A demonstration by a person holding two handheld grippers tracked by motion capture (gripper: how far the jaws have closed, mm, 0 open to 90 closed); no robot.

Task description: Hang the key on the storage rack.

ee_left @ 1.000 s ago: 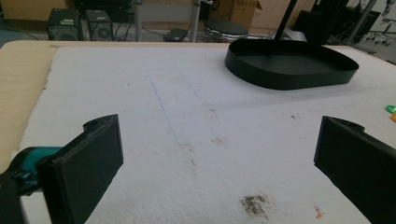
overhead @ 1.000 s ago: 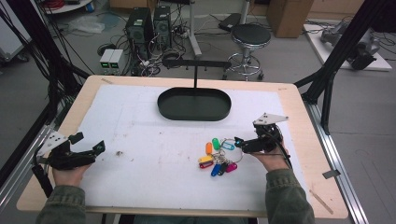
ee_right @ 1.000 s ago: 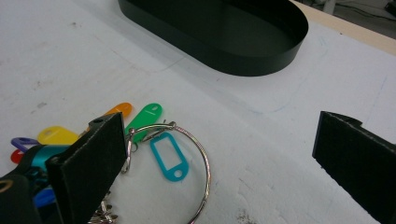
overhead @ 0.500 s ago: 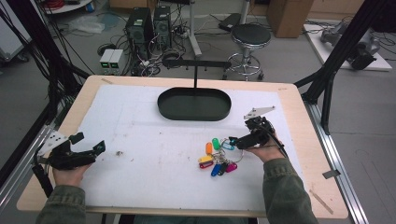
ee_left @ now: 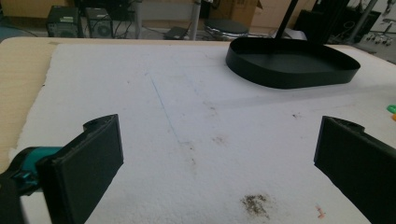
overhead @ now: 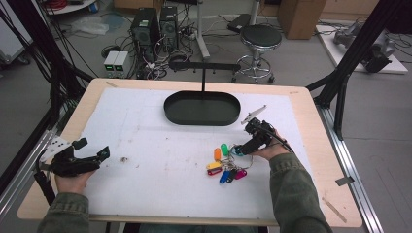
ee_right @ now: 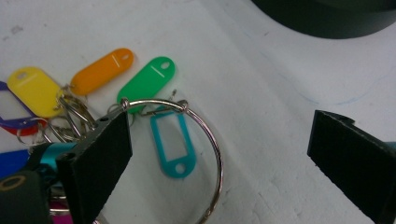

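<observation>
A bunch of coloured key tags point(overhead: 226, 166) on a large metal ring point(ee_right: 208, 140) lies on the white mat right of centre. My right gripper point(overhead: 241, 149) stands open at the bunch's upper right edge. In the right gripper view my right gripper point(ee_right: 219, 135) has its jaws wide apart, the left one over the ring's left side, and the ring lies on the mat between them. A teal tag point(ee_right: 170, 149), a green tag point(ee_right: 147, 81), an orange tag point(ee_right: 100, 70) and a yellow tag point(ee_right: 32, 91) fan out from the ring. My left gripper point(overhead: 93, 148) rests open at the table's left, holding nothing.
A black oval tray point(overhead: 202, 116) stands at the back middle, with a post and a horizontal bar point(overhead: 204, 65) rising behind it. The same tray point(ee_left: 289, 65) lies ahead of my left gripper point(ee_left: 219, 135). A dark smudge point(ee_left: 254, 205) marks the mat between its jaws.
My right gripper has moved left and tipped down onto the edge of the key tag bunch. The left gripper has stayed in place.
</observation>
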